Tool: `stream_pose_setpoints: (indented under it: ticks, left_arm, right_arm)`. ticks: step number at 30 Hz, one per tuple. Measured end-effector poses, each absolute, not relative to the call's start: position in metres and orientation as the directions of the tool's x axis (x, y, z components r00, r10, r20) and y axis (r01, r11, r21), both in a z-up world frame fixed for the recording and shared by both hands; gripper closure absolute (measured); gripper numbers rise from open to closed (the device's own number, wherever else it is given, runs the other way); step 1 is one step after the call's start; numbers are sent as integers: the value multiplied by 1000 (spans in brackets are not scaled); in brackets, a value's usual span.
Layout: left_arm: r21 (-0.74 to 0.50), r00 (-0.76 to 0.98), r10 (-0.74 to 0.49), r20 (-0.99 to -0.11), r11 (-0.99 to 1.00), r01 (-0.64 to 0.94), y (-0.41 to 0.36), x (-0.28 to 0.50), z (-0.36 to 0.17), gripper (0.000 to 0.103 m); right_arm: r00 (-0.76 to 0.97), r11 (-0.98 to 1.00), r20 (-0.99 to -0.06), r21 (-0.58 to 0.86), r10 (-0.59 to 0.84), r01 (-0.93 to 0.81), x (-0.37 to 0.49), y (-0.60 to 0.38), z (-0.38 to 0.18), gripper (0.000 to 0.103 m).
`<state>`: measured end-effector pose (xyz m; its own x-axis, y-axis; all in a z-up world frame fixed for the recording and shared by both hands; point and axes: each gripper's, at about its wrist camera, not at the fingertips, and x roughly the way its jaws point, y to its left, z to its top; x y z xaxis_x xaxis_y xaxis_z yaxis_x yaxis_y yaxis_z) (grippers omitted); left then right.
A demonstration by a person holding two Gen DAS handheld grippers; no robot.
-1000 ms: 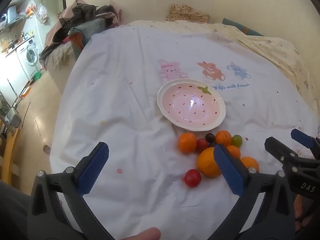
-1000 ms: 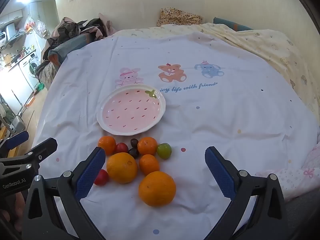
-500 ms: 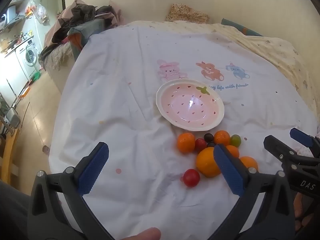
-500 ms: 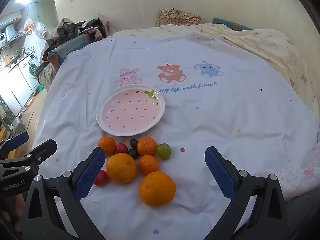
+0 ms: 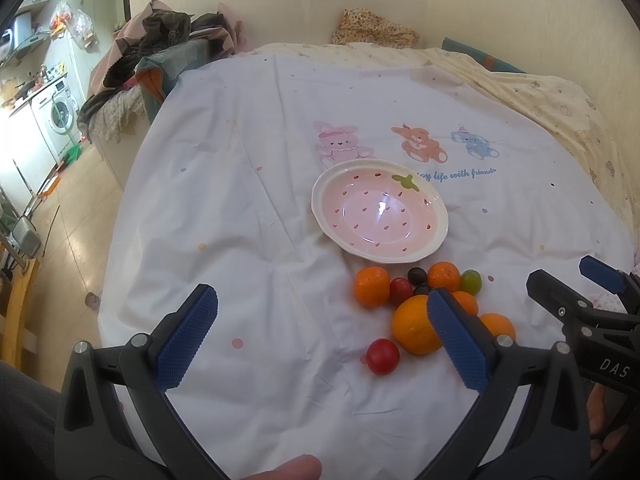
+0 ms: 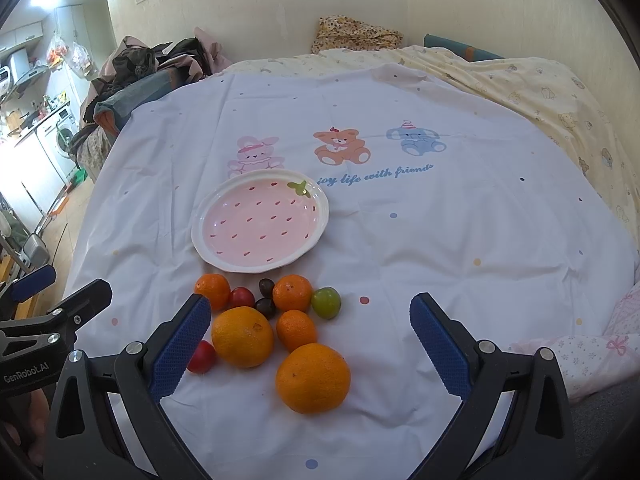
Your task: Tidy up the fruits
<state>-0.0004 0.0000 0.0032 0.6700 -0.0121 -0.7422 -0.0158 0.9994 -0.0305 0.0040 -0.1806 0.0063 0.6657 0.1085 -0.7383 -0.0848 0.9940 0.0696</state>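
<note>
A white sheet [image 6: 440, 240] printed with cartoon animals covered the bed, and everything lay on it. The pink strawberry-patterned plate [image 6: 260, 222] sat near the middle with nothing in it. Just in front of the plate the fruit was gathered in a loose cluster: a big orange [image 6: 313, 378] nearest the right camera, a second big orange [image 6: 242, 336] beside it, then three small mandarins [image 6: 292, 293]. A green fruit [image 6: 326, 302] lay at the cluster's right edge, a red one [image 5: 383, 356] on its left side, and two dark grapes [image 6: 266, 287] sat between the mandarins. The left gripper [image 5: 322, 334] was spread wide with nothing between its fingers. The right gripper [image 6: 310, 338] also gaped wide, holding nothing, above the cluster.
</note>
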Motion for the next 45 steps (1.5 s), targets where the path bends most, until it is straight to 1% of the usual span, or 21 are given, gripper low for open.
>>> stream_pose_setpoints:
  ticks: [45]
  left_arm:
    - [-33,673,-17,-739,999,-11,0,-1,4,0]
  right_arm:
    - [662,994,-742,74,111,-83,5,-182,10,1]
